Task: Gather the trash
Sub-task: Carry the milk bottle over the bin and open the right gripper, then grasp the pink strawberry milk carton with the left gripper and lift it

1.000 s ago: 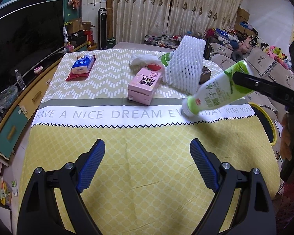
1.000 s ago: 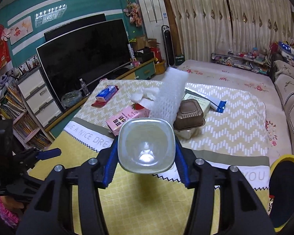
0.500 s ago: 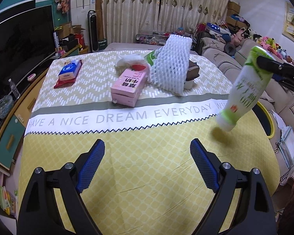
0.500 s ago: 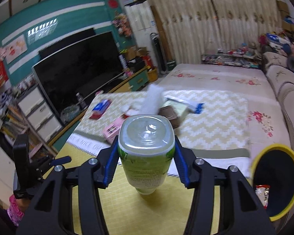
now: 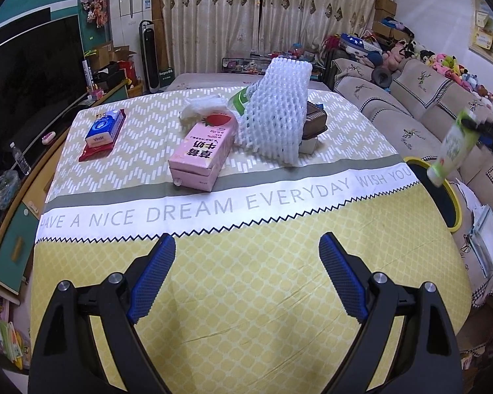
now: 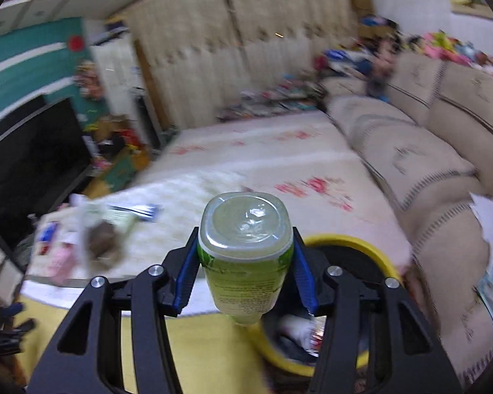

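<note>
My right gripper (image 6: 245, 256) is shut on a green-labelled plastic bottle (image 6: 245, 252), held neck down over the yellow-rimmed trash bin (image 6: 383, 256). The left wrist view shows the bottle (image 5: 452, 149) at the far right above the bin (image 5: 455, 207). My left gripper (image 5: 246, 279) is open and empty above the yellow front of the table. A pink milk carton (image 5: 203, 152), a white foam net (image 5: 276, 118), a crumpled tissue (image 5: 202, 105) and a brown box (image 5: 315, 120) lie further back.
A blue tissue pack (image 5: 103, 129) lies on a red wrapper at the table's back left. A beige sofa (image 5: 410, 111) runs along the right behind the bin. A TV and cabinet (image 5: 23, 105) stand left. The bin holds some trash (image 6: 299, 328).
My right gripper has carried the bottle to the right, off the table and over the bin, tilting it neck down. My left gripper stayed open and shifted slightly.
</note>
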`<state>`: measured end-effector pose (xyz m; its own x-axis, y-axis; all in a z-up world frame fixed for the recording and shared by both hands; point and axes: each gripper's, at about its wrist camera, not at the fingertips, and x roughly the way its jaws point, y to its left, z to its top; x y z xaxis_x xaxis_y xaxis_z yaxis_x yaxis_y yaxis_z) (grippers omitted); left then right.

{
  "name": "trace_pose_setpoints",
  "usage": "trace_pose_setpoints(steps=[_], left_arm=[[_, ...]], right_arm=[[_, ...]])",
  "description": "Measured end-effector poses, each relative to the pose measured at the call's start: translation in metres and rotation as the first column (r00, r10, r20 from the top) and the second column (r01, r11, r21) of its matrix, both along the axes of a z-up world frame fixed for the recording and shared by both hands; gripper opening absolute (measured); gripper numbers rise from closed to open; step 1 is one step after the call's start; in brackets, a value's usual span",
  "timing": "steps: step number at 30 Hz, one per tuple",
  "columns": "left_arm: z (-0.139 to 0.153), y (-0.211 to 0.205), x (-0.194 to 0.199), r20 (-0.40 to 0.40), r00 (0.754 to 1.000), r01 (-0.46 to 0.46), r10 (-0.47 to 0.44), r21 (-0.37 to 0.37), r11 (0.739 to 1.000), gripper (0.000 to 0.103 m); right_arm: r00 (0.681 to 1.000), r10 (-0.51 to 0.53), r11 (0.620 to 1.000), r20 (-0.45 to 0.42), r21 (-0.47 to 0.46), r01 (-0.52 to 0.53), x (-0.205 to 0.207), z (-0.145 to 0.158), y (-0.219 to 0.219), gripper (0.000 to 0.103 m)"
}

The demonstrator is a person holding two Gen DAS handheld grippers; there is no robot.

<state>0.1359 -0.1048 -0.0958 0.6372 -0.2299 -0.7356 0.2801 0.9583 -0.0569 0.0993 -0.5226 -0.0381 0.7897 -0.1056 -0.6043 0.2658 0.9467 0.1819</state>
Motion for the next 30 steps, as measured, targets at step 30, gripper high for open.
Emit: trace_pose_setpoints(steps=[30], left_arm=[[-0.023, 0.026, 0.124, -0.093, 0.996, -0.011, 0.018, 0.076, 0.997, 0.093]], right_arm=[[0.962, -0.150, 0.989, -0.227, -0.050, 0.142, 0.012, -0.101, -0.042, 0.071]])
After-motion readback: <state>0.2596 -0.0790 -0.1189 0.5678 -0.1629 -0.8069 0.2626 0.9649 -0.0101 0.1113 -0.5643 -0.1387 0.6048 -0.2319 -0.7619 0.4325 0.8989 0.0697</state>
